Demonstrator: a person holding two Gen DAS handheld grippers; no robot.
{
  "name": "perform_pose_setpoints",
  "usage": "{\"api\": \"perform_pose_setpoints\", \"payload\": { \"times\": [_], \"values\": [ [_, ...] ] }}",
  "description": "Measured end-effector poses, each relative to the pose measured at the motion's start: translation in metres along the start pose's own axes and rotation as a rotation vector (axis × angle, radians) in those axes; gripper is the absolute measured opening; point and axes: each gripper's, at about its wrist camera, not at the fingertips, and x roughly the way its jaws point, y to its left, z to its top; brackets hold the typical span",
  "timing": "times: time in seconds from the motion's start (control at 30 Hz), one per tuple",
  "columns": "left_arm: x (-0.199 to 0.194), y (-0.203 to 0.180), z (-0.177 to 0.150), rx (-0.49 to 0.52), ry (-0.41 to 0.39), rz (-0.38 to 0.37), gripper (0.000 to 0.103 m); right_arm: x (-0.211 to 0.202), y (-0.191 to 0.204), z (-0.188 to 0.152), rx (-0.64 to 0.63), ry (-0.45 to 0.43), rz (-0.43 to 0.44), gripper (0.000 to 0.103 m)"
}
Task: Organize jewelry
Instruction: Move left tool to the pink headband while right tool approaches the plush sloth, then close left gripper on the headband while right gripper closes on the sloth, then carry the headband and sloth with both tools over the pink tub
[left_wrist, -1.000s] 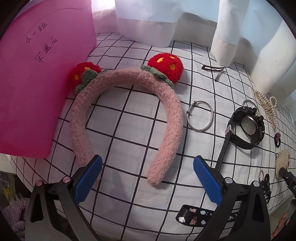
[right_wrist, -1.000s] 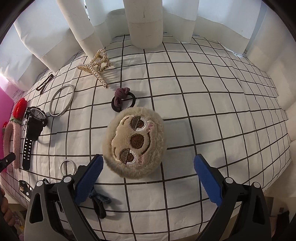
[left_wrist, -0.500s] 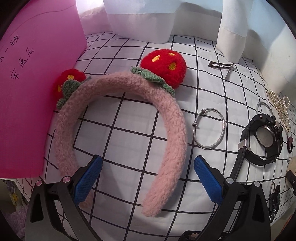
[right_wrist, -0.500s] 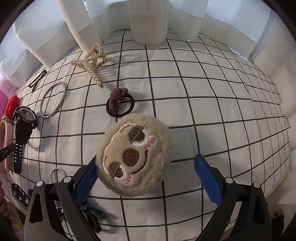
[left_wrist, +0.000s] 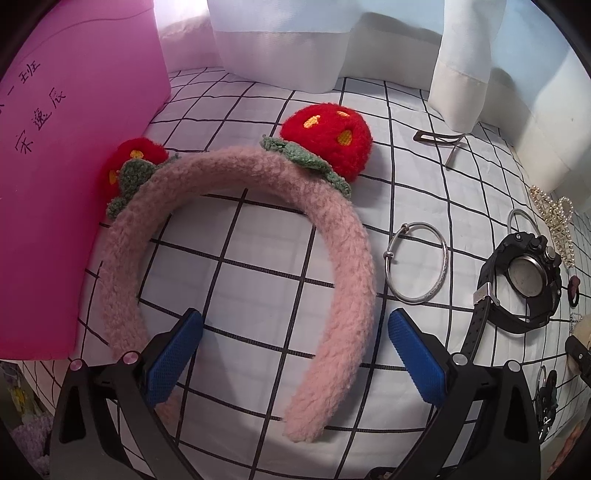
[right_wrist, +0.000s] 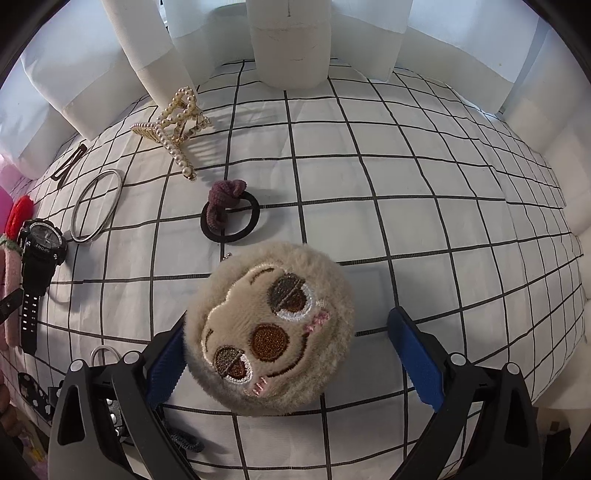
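Right gripper (right_wrist: 286, 354) wide, straddling plush pouch (right_wrist: 269, 326); left gripper (left_wrist: 295, 354) wide, headband (left_wrist: 236, 251) leg between pads.

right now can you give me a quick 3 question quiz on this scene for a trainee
1. True or false: the right gripper is shut on the plush sloth face.
2. Which lies between the left gripper's open fingers? A. black watch B. pink headband C. silver bangle
3. Fill in: the hair tie carries a ____ knot.

Key: 1 false, it is open. 2 B. 3 purple.
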Motion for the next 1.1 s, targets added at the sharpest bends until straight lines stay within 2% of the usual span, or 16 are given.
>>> {"api": "perform_pose_setpoints", "payload": {
  "times": [0.13,0.23,0.3,0.33,0.37,0.4,0.43,0.5,0.6,0.8,1.1],
  "values": [
    [0.000,0.001,0.002,-0.007,0.007,-0.003,0.092,-0.003,0.001,-0.002,-0.007,0.005,0.010,0.094],
    [-0.008,-0.002,0.001,0.006,-0.005,-0.011,0.069,-0.004,0.003,-0.003,-0.022,0.004,0.021,0.093],
    [-0.012,-0.005,0.000,0.020,-0.008,-0.018,0.046,-0.006,0.006,-0.006,-0.033,-0.001,0.022,0.091],
    [-0.013,-0.007,0.000,0.027,-0.007,-0.022,0.039,-0.008,0.008,-0.008,-0.040,-0.005,0.024,0.086],
    [-0.014,-0.010,0.000,0.037,-0.006,-0.023,0.022,-0.010,0.010,-0.010,-0.048,-0.013,0.026,0.082],
    [-0.015,-0.013,0.000,0.046,-0.001,-0.033,0.011,-0.013,0.012,-0.010,-0.058,-0.022,0.029,0.070],
    [-0.014,-0.016,0.000,0.052,0.002,-0.028,0.011,-0.014,0.013,-0.011,-0.066,-0.020,0.032,0.060],
    [-0.016,-0.019,-0.002,0.055,0.005,-0.022,0.010,-0.015,0.013,-0.011,-0.069,-0.011,0.050,0.060],
    [-0.021,-0.016,-0.005,0.035,0.008,-0.058,0.009,-0.019,0.007,-0.012,-0.049,0.000,0.093,0.058],
    [-0.057,-0.024,-0.011,0.043,-0.060,-0.100,0.008,-0.035,-0.002,-0.016,-0.036,-0.005,0.132,0.058],
    [-0.117,-0.019,-0.010,-0.040,-0.154,-0.180,0.009,-0.087,-0.001,-0.002,-0.082,-0.061,0.207,0.058]
  ]
}}
